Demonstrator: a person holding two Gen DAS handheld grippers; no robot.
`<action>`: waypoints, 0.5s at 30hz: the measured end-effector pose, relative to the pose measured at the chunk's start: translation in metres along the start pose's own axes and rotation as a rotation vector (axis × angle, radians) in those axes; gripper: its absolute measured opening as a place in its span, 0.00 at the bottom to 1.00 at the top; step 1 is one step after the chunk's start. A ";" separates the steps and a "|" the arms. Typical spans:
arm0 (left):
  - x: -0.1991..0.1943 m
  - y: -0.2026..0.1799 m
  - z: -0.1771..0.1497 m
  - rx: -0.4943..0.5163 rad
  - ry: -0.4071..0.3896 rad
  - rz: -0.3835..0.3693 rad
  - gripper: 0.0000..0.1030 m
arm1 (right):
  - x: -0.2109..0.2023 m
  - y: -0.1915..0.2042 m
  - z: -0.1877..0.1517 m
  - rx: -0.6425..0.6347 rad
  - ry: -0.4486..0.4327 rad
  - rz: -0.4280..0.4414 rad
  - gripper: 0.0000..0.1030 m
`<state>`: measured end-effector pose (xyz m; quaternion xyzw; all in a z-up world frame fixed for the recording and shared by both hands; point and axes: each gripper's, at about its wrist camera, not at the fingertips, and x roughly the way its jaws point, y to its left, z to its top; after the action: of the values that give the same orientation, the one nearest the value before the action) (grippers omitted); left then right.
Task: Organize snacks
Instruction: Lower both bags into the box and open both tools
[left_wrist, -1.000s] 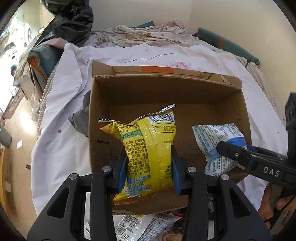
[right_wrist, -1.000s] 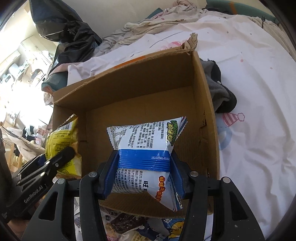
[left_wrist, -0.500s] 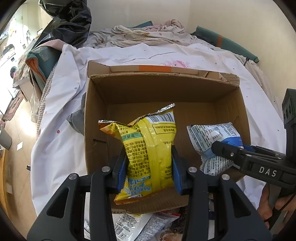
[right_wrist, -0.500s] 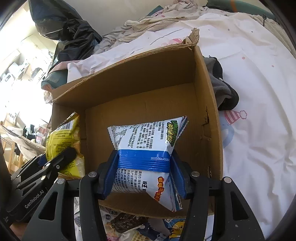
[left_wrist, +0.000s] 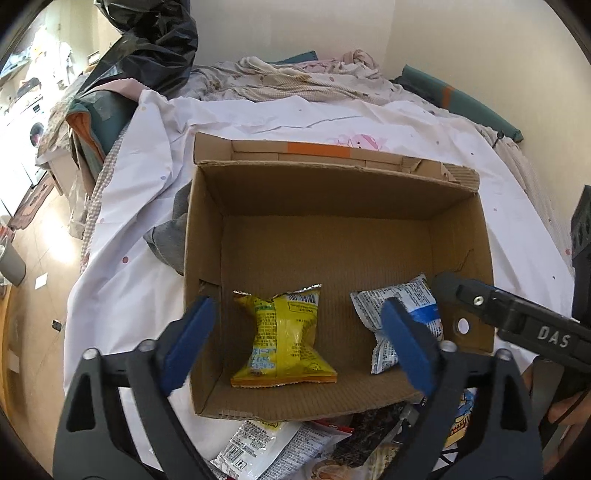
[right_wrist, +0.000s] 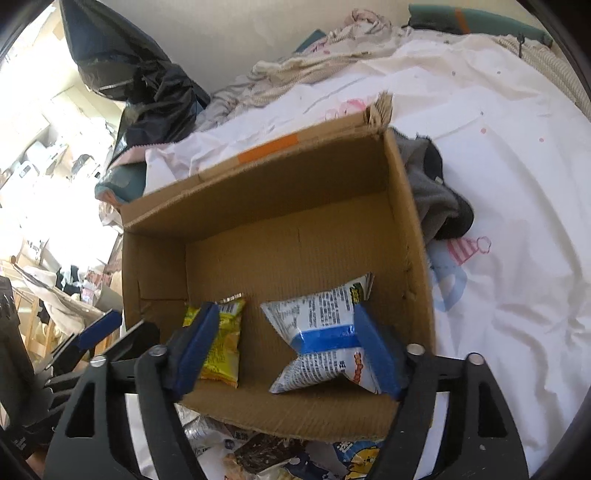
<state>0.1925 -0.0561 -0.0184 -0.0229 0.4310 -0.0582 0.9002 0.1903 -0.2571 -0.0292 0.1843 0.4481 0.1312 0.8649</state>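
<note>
Both pairs of blue-padded fingers are spreading apart, and neither pair presses on anything. Seen from the left wrist camera, the left gripper has its jaws opening wide above a yellow snack bag, which lies flat on the floor of a cardboard box, near the front wall and toward the box's left side. The bag sits between the two pads without touching either.

From the right wrist camera, the right gripper is likewise opening over a white and blue snack bag. This bag rests on the box floor to the right of the yellow one, with a strip of bare cardboard between them. Its right edge runs behind the right-hand pad, so whether the two touch cannot be told; the left-hand pad stands clear of it.

The box is open at the top, with an orange strip of tape on its far flap. It stands on a white bedsheet printed with small dots. More snack packets lie loose on the sheet in front of the box. A grey garment is bunched against the box's right side. Rumpled bedding is heaped against the far wall, and a black plastic bag stands at the upper left.
</note>
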 end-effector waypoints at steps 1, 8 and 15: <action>-0.001 0.001 0.000 -0.004 0.000 0.000 0.90 | -0.002 0.000 0.000 0.003 -0.009 -0.003 0.87; -0.011 0.007 0.001 -0.029 -0.019 -0.020 0.90 | -0.020 0.001 0.004 0.020 -0.073 0.008 0.95; -0.033 0.019 -0.005 -0.066 -0.041 -0.008 0.90 | -0.035 0.000 -0.006 0.033 -0.070 -0.005 0.95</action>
<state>0.1695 -0.0332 0.0020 -0.0557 0.4141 -0.0469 0.9073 0.1662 -0.2695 -0.0071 0.2017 0.4200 0.1150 0.8773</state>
